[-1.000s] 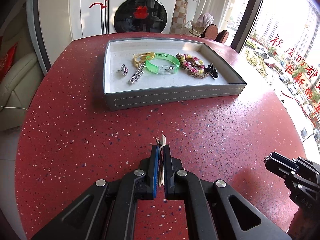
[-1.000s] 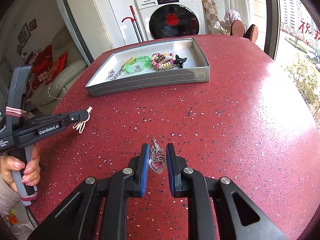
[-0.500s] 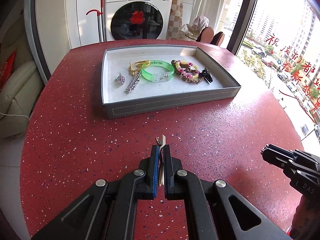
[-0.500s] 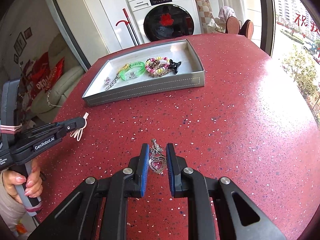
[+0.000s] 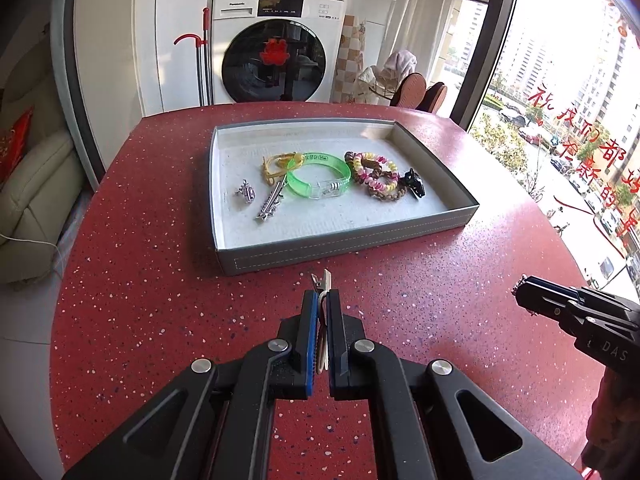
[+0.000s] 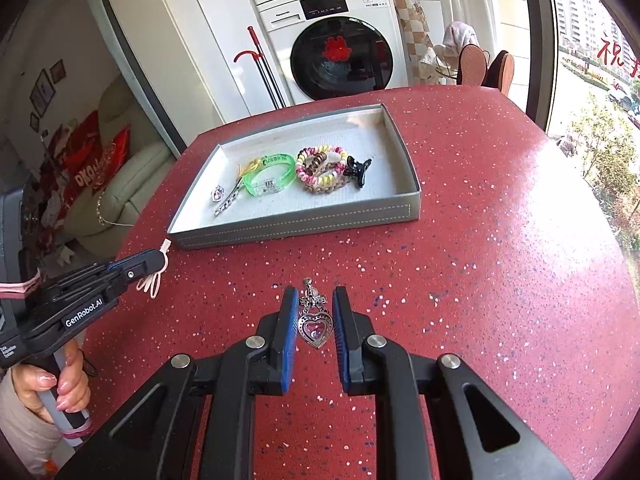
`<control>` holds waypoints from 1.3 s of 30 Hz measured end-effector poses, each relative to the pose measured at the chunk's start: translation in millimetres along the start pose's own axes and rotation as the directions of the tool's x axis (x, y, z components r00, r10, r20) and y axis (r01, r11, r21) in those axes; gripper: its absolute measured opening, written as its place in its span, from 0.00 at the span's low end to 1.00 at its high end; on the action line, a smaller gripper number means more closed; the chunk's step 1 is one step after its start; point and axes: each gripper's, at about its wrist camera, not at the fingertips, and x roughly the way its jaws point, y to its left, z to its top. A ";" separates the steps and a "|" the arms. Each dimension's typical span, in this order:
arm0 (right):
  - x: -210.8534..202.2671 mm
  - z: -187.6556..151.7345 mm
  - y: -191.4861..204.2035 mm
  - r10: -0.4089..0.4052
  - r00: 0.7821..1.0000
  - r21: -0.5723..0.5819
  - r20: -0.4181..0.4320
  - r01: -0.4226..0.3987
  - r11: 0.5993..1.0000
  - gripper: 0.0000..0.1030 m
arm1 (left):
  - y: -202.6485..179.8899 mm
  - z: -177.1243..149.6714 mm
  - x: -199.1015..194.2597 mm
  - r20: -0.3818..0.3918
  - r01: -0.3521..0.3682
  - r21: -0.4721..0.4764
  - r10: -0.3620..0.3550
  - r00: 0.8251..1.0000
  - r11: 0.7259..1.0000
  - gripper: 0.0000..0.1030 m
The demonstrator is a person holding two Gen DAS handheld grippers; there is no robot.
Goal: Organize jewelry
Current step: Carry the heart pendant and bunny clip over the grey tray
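Right wrist: right tool [image 6: 316, 312] pinching metal heart pendant [image 6: 316, 326]; left tool [image 5: 321, 312] clamping hair clip [image 5: 322, 280].

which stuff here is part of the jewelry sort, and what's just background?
Job:
- grey tray
- heart pendant in right gripper
- hair clip in left gripper
- in tray: green bangle, beaded bracelets, black claw clip, silver charm

Background:
- washing machine
- red-handled mop
- sofa

Tray [image 5: 344, 250] wall fronts both tools.
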 end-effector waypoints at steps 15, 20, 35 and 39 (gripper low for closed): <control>28.2 79.6 0.8 0.023 1.000 0.004 0.018 -0.023 1.000 0.18 | 7.4 62.7 20.2 0.047 -0.040 -0.038 0.042 0.998 0.998 0.21; 48.7 98.4 -1.1 0.013 1.000 0.006 0.000 -0.013 1.000 0.18 | 11.0 83.8 37.8 0.039 -0.052 -0.059 0.054 0.998 0.997 0.21; 108.0 117.3 -0.1 0.003 0.997 0.016 -0.082 -0.001 1.000 0.18 | 12.1 102.0 92.3 -0.020 -0.105 -0.028 0.105 0.994 0.994 0.21; 120.7 114.3 1.4 0.006 0.993 0.009 -0.114 -0.005 1.000 0.18 | 9.8 97.1 103.3 -0.039 -0.112 -0.012 0.112 0.993 0.994 0.21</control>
